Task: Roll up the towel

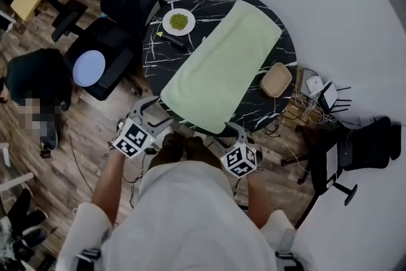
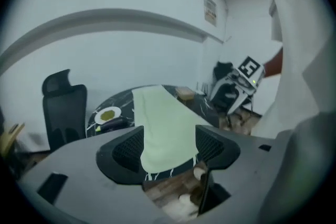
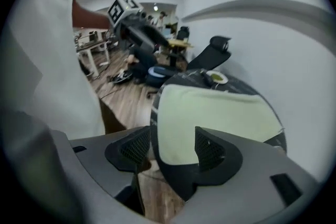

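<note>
Round black marble table [image 1: 190, 4] on wood floor [image 1: 82, 136].

Head view: pale green towel [image 1: 222, 66] flat, unrolled, laid diagonally across table, near end at table edge. Plate [image 1: 179, 21] with green contents on one side of towel, wooden tray [image 1: 276, 80] on other. Left gripper [image 1: 150, 110] and right gripper [image 1: 233, 131] just short of towel's near end, not touching.

Left gripper view: jaws well apart, nothing between them; towel visible beyond gap.

Right gripper view: jaws wide apart, empty; towel's near end ahead.
</note>
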The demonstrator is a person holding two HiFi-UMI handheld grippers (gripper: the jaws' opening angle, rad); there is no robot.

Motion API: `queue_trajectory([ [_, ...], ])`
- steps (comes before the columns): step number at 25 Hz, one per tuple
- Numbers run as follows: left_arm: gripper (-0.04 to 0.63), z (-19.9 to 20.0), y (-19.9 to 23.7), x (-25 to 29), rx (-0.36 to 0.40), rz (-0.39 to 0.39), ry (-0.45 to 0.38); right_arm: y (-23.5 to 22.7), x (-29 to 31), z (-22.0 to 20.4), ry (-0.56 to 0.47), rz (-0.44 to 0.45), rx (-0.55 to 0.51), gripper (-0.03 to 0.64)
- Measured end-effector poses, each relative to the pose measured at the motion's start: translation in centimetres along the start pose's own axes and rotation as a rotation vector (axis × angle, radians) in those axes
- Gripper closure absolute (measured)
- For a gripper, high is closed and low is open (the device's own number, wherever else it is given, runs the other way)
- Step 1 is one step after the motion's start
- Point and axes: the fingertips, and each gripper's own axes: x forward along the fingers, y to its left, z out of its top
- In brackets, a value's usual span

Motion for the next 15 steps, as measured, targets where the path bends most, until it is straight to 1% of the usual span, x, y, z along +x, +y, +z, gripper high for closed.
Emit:
queue_trajectory([
  [2,0.307,-3.0,-0.4,3.0,0.150,-0.107,0.178,1.8,2.6,-3.5,0.115,0.124,-0.065,0.361],
  [4,0.307,-6.0,-0.8,5.4,0.305,-0.224,0.341,3.3,4.6,-6.3,0.204,0.198,-0.143,0.362],
  [6,0.307,-8.7,-0.7,7.1,0.439,-0.321,0.477,4.5,6.2,-8.3,0.263,0.222,-0.189,0.362],
  [8,0.307,-10.9,-0.5,8.5,0.538,-0.392,0.581,5.1,7.2,-9.0,0.289,0.206,-0.194,0.362],
  [9,0.307,-11.7,-0.3,9.0,0.573,-0.418,0.619,5.1,7.5,-8.9,0.292,0.188,-0.191,0.362],
  [11,0.307,-13.0,-0.2,9.8,0.611,-0.458,0.679,5.0,8.2,-8.6,0.300,0.153,-0.186,0.362],
  [15,0.308,-15.6,0.1,10.3,0.634,-0.505,0.777,4.8,9.6,-8.9,0.337,0.102,-0.178,0.362],
])
